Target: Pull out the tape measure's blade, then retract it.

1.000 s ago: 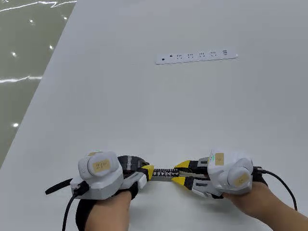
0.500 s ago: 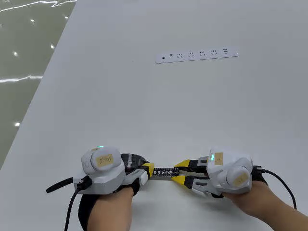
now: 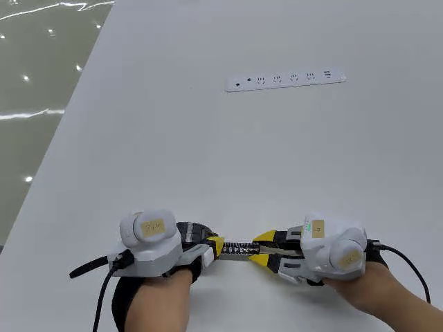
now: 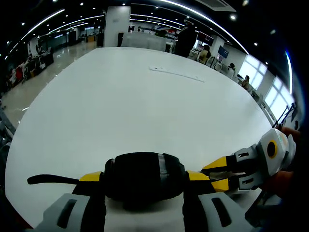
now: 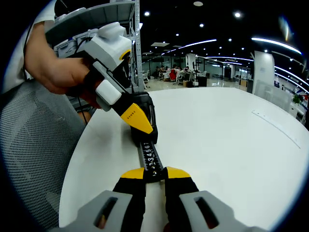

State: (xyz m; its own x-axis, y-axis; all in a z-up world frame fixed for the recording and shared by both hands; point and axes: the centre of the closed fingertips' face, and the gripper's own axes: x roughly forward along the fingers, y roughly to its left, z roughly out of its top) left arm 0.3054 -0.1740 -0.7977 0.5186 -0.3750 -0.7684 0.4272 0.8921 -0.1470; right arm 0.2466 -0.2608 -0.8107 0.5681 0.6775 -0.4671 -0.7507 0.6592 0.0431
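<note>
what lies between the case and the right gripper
A short stretch of pulled-out blade, black with white numbers, runs from the case in the left gripper to the right gripper's shut jaws. The head and right gripper views show it.

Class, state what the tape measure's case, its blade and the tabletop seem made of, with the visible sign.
Case: probably black plastic or rubber, dull sheen, moulded ridges. Blade: thin dark strip, white printed numerals; perhaps coated steel. Tabletop: smooth, white, matt; likely laminate.
</note>
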